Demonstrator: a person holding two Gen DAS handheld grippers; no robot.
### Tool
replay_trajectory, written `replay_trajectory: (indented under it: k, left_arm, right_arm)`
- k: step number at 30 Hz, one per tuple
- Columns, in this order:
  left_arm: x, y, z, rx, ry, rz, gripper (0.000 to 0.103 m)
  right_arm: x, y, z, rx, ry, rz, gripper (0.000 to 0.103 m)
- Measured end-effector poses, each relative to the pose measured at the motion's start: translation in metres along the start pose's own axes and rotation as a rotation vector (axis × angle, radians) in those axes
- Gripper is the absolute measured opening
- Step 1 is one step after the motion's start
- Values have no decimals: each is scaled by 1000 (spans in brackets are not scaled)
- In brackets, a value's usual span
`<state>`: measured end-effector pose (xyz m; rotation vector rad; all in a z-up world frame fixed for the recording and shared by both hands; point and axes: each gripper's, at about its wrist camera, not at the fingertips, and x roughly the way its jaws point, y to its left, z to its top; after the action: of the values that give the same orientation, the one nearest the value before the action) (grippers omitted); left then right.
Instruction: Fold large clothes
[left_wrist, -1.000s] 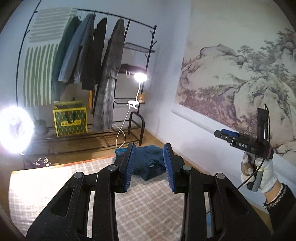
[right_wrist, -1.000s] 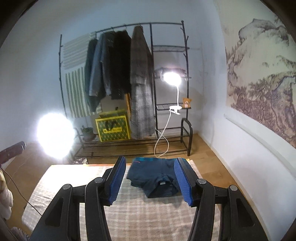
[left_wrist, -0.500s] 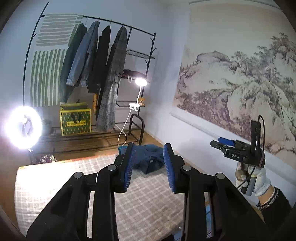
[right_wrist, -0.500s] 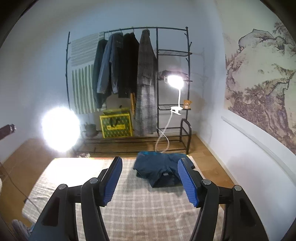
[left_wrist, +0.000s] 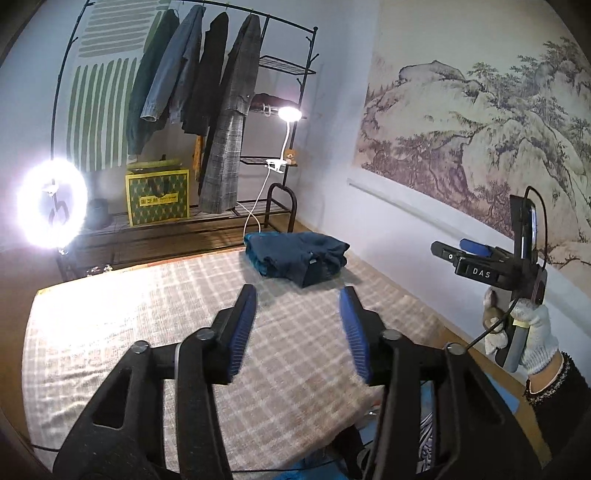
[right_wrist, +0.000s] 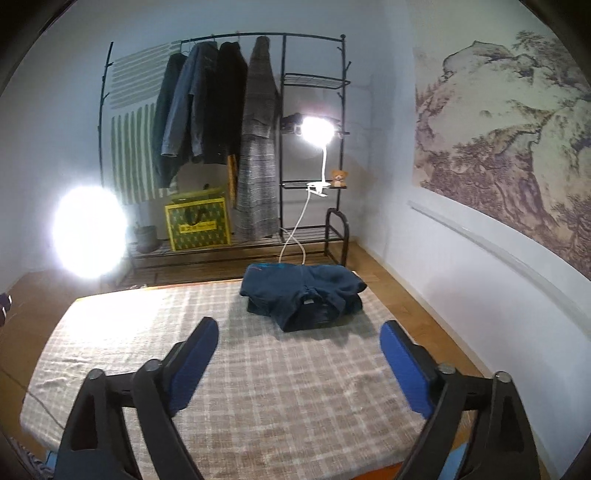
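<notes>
White letters "DAS" on the black body of the right tool (left_wrist: 476, 272) in the left wrist view

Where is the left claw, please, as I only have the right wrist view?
Observer: The left claw hovers over the near part of the checked cloth; its jaws have just been opening, nothing between them.
Operator: Is it at the folded navy garment?
Observer: No, the folded navy garment lies beyond its tips.
Operator: Who holds my right claw?
Observer: A white-gloved hand holds the right claw beside the cloth; its jaws, also just opening, are empty.
</notes>
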<state>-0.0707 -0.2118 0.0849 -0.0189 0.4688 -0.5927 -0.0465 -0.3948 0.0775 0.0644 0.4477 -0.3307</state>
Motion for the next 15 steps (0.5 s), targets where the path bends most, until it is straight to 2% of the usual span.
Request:
replay_trajectory:
  k: [1, 2, 5, 7, 12, 15]
  left_arm:
    - [1, -1, -2, 8, -3, 7, 68]
    - [2, -3, -5, 18, -11, 22, 71]
    - [5, -5, -11, 35, -20, 43, 78]
    - [9, -3, -15, 29, -25, 55, 87]
    - [26, 6, -22, 40, -31, 116, 100]
    - [39, 12, -27, 45, -20, 135, 101]
  right_arm:
    - [-1, 1, -2, 3, -5, -9, 97]
    - [-1, 1, -4, 7, -10, -17, 102]
    - [-3, 4, -8, 7, -35, -38, 103]
    - [-3, 8, -9, 0, -51, -58, 103]
    - [3, 15, -13, 2, -83, -86, 103]
    - [13, 20, -17, 1, -95, -110, 103]
